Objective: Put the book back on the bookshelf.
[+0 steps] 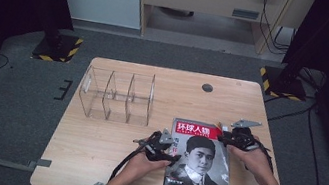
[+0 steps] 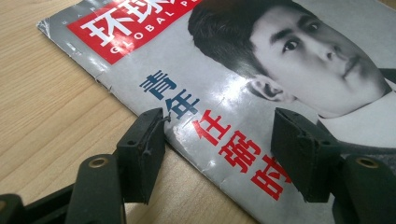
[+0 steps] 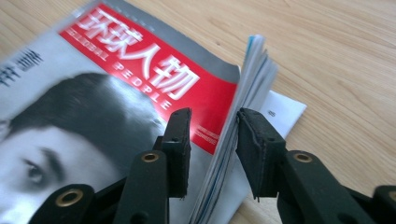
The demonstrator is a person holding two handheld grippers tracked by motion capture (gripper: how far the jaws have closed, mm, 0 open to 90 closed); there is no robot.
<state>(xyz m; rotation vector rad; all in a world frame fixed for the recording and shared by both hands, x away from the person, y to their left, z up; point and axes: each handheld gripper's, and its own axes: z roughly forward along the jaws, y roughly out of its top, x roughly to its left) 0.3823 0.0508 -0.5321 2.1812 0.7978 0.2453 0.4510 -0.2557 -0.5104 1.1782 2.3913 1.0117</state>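
A magazine (image 1: 199, 161) with a red title band and a black-and-white portrait lies flat on the wooden table (image 1: 90, 161), near its front right. My left gripper (image 1: 171, 150) rests at the magazine's left spine edge. In the left gripper view its jaws (image 2: 219, 135) stand open, one pad at the spine, the other over the cover (image 2: 261, 93). My right gripper (image 1: 226, 136) is at the magazine's top right corner. There its jaws (image 3: 212, 130) straddle a lifted fan of pages (image 3: 243, 88). The right pad is against them and a gap shows on the cover (image 3: 116, 93) side.
A clear acrylic organiser (image 1: 116, 97) with three compartments stands on the table's back left. A round cable hole (image 1: 207, 87) sits near the back edge. Two stand bases with yellow-black tape (image 1: 55, 49) (image 1: 278, 83) rest on the floor behind the table.
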